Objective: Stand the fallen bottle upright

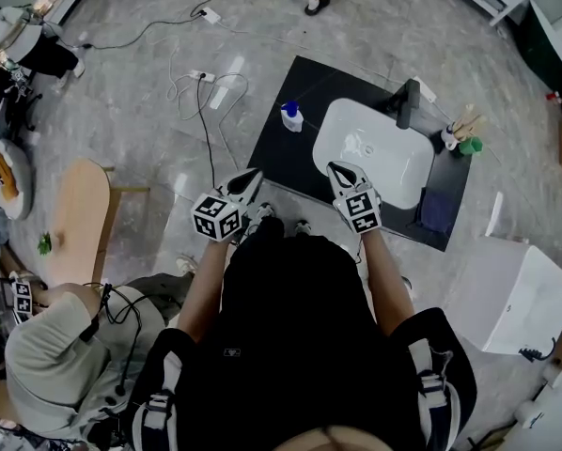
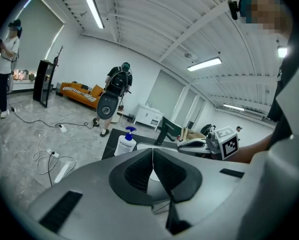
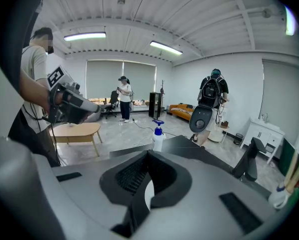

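Note:
A white pump bottle [image 1: 291,116] with a blue top stands upright on the left part of a black counter [image 1: 286,153], beside a white sink [image 1: 375,158]. It also shows upright in the left gripper view [image 2: 125,143] and the right gripper view [image 3: 158,136]. My left gripper [image 1: 251,181] is at the counter's near left edge, its jaws shut with nothing between them [image 2: 152,154]. My right gripper [image 1: 337,170] hovers over the sink's near rim, also shut and empty [image 3: 148,158]. Both are well short of the bottle.
A black faucet [image 1: 408,101] stands behind the sink, with a cup of brushes [image 1: 455,137] and a dark cloth [image 1: 438,210] at the right end. A white box [image 1: 521,294] is at the right, a wooden table [image 1: 79,219] and a seated person [image 1: 55,355] at the left. Cables [image 1: 201,87] lie on the floor.

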